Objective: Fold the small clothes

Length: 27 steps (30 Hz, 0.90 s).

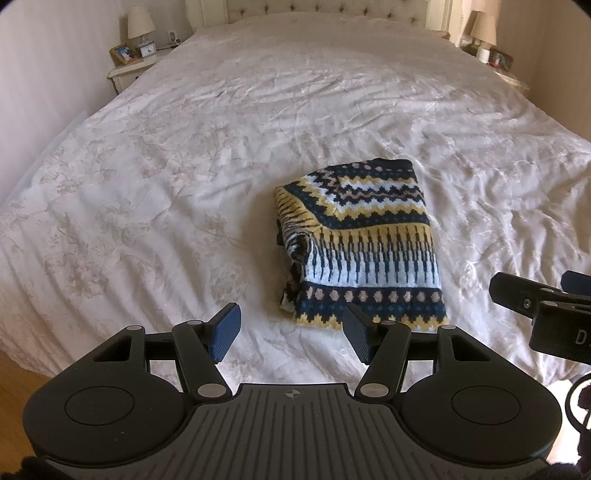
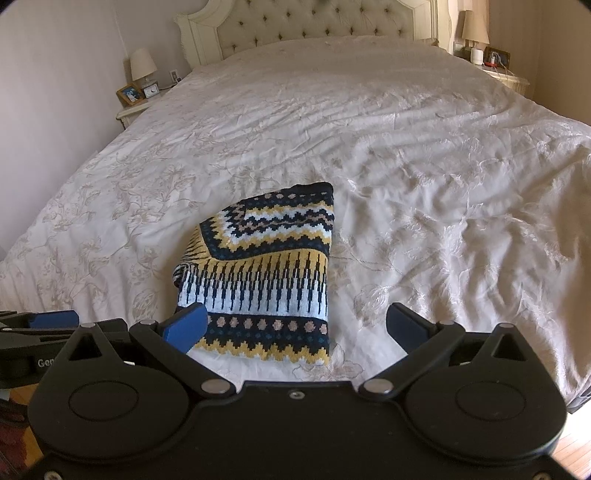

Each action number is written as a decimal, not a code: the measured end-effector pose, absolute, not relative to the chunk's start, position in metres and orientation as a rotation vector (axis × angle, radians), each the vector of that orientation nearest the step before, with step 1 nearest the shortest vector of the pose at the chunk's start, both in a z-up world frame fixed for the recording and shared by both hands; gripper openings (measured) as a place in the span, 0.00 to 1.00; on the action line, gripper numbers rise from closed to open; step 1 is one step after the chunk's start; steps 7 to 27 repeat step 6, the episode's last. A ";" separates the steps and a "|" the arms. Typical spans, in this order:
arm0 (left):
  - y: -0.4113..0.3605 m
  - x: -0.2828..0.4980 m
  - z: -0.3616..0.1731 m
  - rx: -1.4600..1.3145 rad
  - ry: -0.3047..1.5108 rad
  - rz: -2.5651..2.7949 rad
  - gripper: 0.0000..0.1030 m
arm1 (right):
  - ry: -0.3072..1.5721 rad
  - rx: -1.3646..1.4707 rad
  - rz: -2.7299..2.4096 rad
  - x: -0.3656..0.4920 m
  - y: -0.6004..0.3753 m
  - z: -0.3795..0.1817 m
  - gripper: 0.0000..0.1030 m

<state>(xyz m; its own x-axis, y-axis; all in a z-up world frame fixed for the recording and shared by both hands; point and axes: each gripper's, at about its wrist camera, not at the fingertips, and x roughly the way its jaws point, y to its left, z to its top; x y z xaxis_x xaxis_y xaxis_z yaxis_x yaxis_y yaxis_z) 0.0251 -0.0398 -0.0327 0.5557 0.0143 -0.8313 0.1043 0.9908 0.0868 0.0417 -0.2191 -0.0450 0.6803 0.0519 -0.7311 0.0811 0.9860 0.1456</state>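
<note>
A knitted sweater (image 1: 365, 243) in navy, yellow, white and beige patterns lies folded into a compact rectangle on the white bedspread (image 1: 184, 155). In the right wrist view the sweater (image 2: 262, 273) sits just ahead of the fingers. My left gripper (image 1: 291, 328) hovers open above the bedspread, just short of the sweater's near edge, with nothing between its blue pads. My right gripper (image 2: 295, 328) is open too, wide apart, above the sweater's near hem and holding nothing. Each gripper shows at the edge of the other's view.
The bed (image 2: 406, 129) has a tufted cream headboard (image 2: 317, 26). Nightstands with lamps (image 1: 140, 26) stand at both sides of the bed head; the left one bears a clock and a photo frame. Wooden floor shows at the near corners.
</note>
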 end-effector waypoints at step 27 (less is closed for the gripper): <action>-0.042 0.030 -0.033 0.138 0.980 -0.056 0.58 | 0.825 0.173 -0.016 0.043 -0.220 -0.046 0.99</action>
